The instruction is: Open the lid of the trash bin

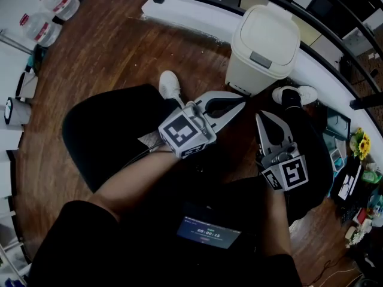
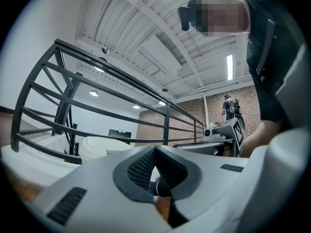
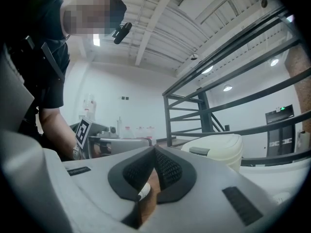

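A cream trash bin (image 1: 263, 49) stands on the wooden floor against the white curved ledge, its lid (image 1: 270, 28) down, with a grey tab (image 1: 260, 60) at the lid's front. My left gripper (image 1: 242, 104) is shut and empty, its tip pointing at the bin's base from a short way off. My right gripper (image 1: 258, 116) is also shut and empty, a little nearer to me, to the right. In the left gripper view the bin (image 2: 99, 147) shows beyond the closed tips of the left gripper (image 2: 154, 148). The right gripper view has the bin (image 3: 216, 147) to the right of the right gripper (image 3: 154, 148).
A black railing (image 1: 323, 17) curves behind the bin above the white ledge (image 1: 191, 14). The person's white shoes (image 1: 170, 86) flank the bin's base. Water bottles (image 1: 54, 8) lie at the far left. Yellow flowers (image 1: 360, 143) and clutter sit at the right edge.
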A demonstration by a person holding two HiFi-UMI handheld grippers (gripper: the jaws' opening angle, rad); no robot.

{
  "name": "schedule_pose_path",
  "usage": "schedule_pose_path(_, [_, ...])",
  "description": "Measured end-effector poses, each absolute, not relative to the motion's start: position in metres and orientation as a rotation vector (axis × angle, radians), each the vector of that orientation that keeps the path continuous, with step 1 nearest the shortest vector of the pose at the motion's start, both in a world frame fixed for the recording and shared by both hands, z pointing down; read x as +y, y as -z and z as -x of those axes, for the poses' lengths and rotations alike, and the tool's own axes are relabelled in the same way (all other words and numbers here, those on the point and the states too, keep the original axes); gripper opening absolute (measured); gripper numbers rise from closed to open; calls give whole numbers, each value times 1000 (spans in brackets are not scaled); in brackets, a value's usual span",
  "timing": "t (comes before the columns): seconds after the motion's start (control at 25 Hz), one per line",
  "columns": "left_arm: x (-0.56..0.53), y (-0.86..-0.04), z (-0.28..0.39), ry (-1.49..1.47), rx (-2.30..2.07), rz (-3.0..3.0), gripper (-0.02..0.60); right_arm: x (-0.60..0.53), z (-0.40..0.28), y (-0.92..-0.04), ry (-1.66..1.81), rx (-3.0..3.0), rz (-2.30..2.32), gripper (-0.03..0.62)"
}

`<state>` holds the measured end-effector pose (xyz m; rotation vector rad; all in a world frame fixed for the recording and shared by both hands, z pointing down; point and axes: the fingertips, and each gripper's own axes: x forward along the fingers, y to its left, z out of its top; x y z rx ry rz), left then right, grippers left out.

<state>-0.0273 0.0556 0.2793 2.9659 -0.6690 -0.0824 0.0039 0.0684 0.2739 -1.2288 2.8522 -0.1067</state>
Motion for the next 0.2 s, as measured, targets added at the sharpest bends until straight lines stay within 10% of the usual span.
schedule_pose_path(0.2, [59, -282, 29, 93, -655, -2972, 12, 70, 0, -272, 111, 2853, 1222, 17])
